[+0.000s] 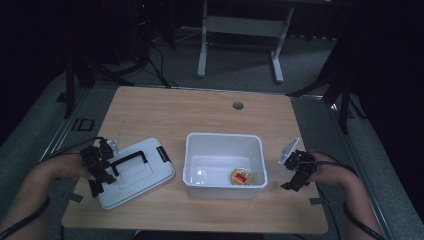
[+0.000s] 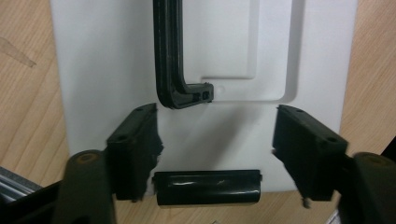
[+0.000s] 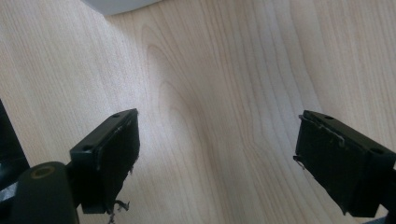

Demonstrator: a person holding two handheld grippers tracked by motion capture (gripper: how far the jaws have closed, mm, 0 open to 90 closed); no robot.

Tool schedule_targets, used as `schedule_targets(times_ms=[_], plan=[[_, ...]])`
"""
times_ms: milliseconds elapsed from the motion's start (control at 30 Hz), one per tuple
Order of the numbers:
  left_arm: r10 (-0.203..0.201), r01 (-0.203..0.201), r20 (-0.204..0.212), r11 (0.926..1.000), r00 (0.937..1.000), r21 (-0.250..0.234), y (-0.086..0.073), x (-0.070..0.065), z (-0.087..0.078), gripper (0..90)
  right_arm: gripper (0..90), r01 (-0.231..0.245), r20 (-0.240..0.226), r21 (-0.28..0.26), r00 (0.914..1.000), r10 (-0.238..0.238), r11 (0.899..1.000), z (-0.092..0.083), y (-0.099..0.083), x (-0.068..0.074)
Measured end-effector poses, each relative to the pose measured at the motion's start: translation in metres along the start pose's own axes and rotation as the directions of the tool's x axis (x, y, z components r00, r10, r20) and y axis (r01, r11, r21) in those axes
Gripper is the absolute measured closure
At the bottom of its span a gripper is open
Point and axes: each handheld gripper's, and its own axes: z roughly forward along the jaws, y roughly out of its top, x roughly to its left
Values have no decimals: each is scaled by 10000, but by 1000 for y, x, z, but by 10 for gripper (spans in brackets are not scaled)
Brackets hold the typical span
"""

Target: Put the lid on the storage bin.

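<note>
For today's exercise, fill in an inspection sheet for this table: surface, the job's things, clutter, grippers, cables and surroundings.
Surface: wooden table, round hole near the far edge.
Job's things: white lid with black handle lying flat beside the open white box; a small round item lies in the box.
Clutter: tape scraps by the edges.
Grippers: left gripper open over the lid; right gripper open over bare wood.
Cables: one trails from each gripper.
Surroundings: dark room, metal frame behind.
</note>
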Motion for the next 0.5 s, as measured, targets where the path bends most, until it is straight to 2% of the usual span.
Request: schedule_targets(times_ms=[167, 433, 500], plan=[[64, -64, -46, 9999, 10000, 125, 3, 1, 3, 442, 134, -49, -119, 117, 9999, 51, 9999, 6, 0, -1], [24, -5, -262, 9973, 9997, 728, 15, 4, 12, 534, 136, -19, -219, 133, 9998, 22, 9999, 11, 0, 0], [-109, 127, -194, 9957, 9998, 917, 18, 5, 14, 570, 137, -56, -257, 198, 9996, 61, 9998, 12, 0, 0]])
